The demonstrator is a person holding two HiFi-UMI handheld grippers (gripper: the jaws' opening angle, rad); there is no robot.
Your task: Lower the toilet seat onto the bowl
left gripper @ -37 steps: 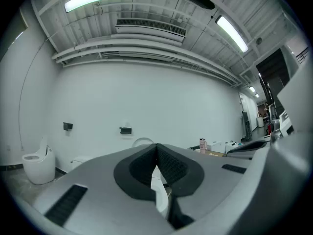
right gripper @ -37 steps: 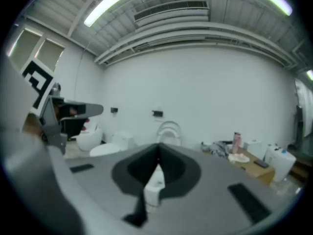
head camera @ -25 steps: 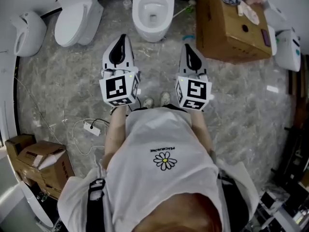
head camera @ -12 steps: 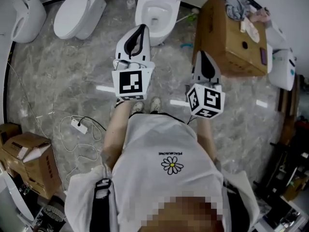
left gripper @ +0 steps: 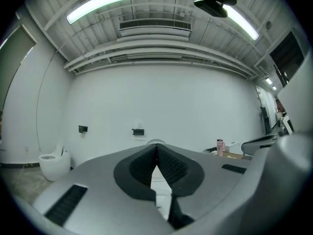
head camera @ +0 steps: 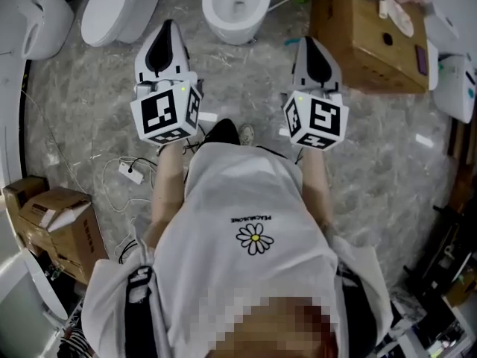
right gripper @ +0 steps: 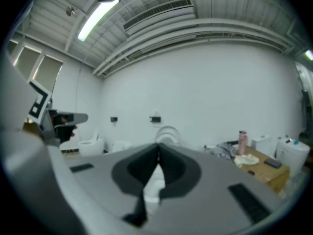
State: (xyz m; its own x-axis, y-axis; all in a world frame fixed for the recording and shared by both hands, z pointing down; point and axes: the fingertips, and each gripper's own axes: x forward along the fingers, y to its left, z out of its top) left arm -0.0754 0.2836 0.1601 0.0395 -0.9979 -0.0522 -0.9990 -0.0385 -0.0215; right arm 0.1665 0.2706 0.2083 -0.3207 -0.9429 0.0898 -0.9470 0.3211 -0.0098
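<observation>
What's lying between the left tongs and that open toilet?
Nothing: the head view shows only bare marble floor between the left tongs and the toilet.

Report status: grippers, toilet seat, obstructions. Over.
Left gripper and right gripper shut, empty, short of the bowl. Toilet seat upright, not lowered. Cardboard box right of bowl, off the path.

White shirt point(head camera: 246, 259): one line of small capitals point(head camera: 250, 219), upside down in head view, apparently "PEACEMINUSONE"; daisy emblem point(head camera: 255, 239) beside it. Left cube point(head camera: 165, 114), right cube point(head camera: 316, 120): black-and-white square code patterns, no letters or numbers. Cardboard boxes, upper right point(head camera: 365, 28) and lower left point(head camera: 56, 226): no print legible. Both gripper views: no readable text.
</observation>
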